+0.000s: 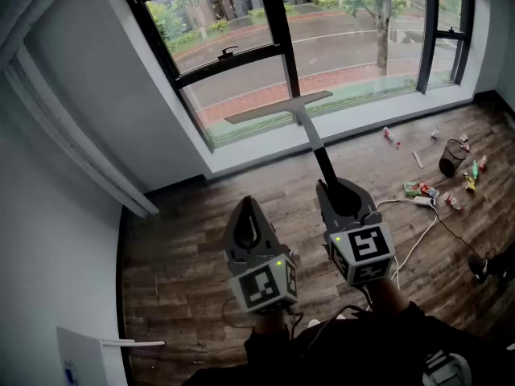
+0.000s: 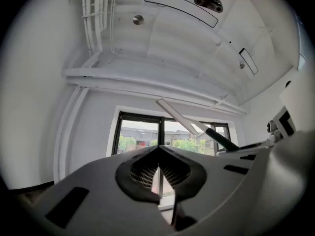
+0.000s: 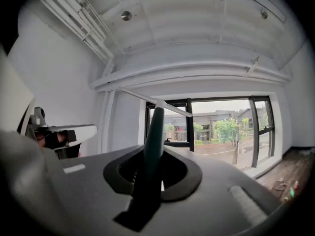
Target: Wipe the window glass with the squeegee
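Your right claw point(image 1: 325, 187) clamps squeegee point(image 1: 278, 108) handle. Blade lies straight ahead, long axis level across lower window glass point(image 1: 241, 83); contact unclear. Your left claw point(image 1: 247, 203) closed on nothing.

Two grippers: the left gripper point(image 1: 248, 205) and the right gripper point(image 1: 323, 187). Each carries one marker cube point(image 1: 264, 286), so two cubes. There is one squeegee point(image 1: 278, 108) and one window point(image 1: 241, 22). On the floor point(image 1: 185, 240) below the window's right end lie one dark wire bin point(image 1: 451, 158), one white power strip point(image 1: 424, 201) with one cable point(image 1: 418, 244), and at least six bits of litter point(image 1: 391, 137), too small to count surely. Well left of the window stands one white panel point(image 1: 80, 356).
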A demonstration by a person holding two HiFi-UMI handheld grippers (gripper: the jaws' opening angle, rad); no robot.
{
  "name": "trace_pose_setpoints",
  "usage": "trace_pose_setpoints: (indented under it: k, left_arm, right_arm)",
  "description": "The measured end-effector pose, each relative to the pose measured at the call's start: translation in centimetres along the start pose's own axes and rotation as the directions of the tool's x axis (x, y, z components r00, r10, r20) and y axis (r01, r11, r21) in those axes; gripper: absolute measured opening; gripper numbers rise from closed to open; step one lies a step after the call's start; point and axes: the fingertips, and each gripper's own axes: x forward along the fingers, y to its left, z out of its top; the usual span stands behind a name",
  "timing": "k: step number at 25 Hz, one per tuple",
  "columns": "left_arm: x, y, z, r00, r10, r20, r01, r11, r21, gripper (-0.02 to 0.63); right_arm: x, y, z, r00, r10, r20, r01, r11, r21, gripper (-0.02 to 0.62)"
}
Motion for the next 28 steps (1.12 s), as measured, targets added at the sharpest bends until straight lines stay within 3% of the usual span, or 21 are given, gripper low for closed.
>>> trace_pose_setpoints:
  k: [14,21,28]
  left_arm:
    - [0.5,2.1,-0.8,1.0,-0.008,-0.016,0.007,1.0,-0.017,0.003]
    - [0.7,3.9,-3.8,0.997,-0.009,-0.08,0.004,0.998,-0.057,0.003]
    - [7.7,6.7,-5.8,0.997,-0.002,-0.083,-0.002,0.999,-0.053,0.003]
  right_arm:
    - [1.7,1.4,-0.9,1.0,0.002,-0.027,-0.002,1.0,0.007,0.057]
    - [2.4,1.4,-2.6,0.999,-0.027,-0.044,0.028,1.0,0.01,0.058]
    - [10.3,0.3,-3.1,0.998,-0.049,-0.033,0.049,0.999,-0.011,0.058]
